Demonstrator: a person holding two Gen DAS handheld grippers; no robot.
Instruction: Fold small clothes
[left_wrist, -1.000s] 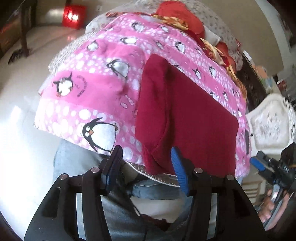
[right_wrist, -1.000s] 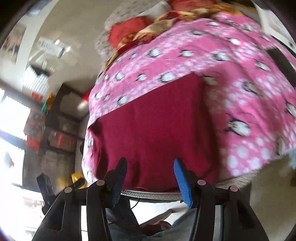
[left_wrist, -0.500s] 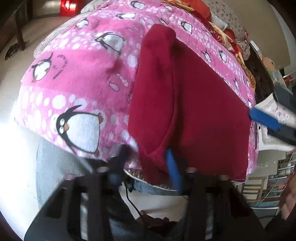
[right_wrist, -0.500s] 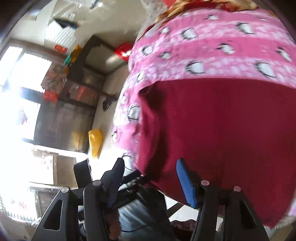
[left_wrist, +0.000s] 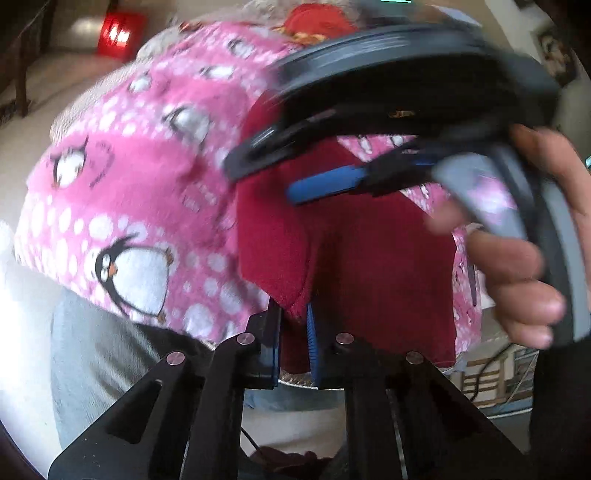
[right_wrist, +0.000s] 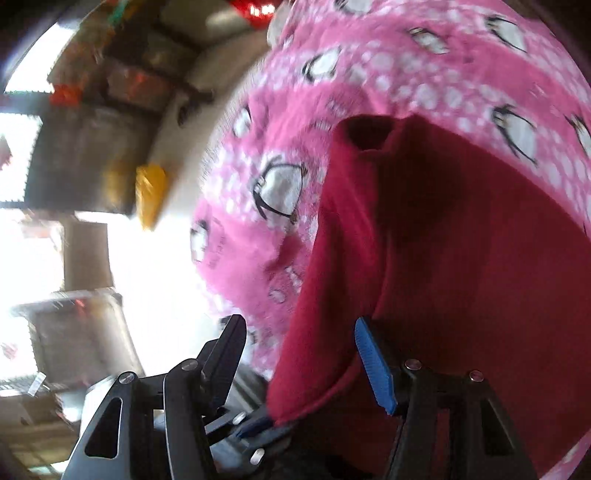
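Observation:
A dark red garment (left_wrist: 369, 266) lies on a pink penguin blanket (left_wrist: 140, 199), its near edge hanging over the front. My left gripper (left_wrist: 293, 332) is shut on the garment's near left corner, where a folded strip (left_wrist: 273, 251) runs up the left side. My right gripper (right_wrist: 303, 350) is open above the garment's left fold (right_wrist: 332, 280), and the cloth edge lies between its jaws. In the left wrist view the right gripper's body and blue pad (left_wrist: 325, 184) reach over the garment from the right, held by a hand (left_wrist: 517, 266).
The blanket covers a raised surface with red and patterned bedding (left_wrist: 314, 22) heaped at its far end. A person's jeans (left_wrist: 96, 354) are just below the near edge. Dark furniture (right_wrist: 96, 110) and a yellow bag (right_wrist: 149, 192) stand on the bright floor to the left.
My left gripper has closed on the garment's near left corner. My right gripper has swung left across the garment to its left fold and now fills the upper right of the left wrist view.

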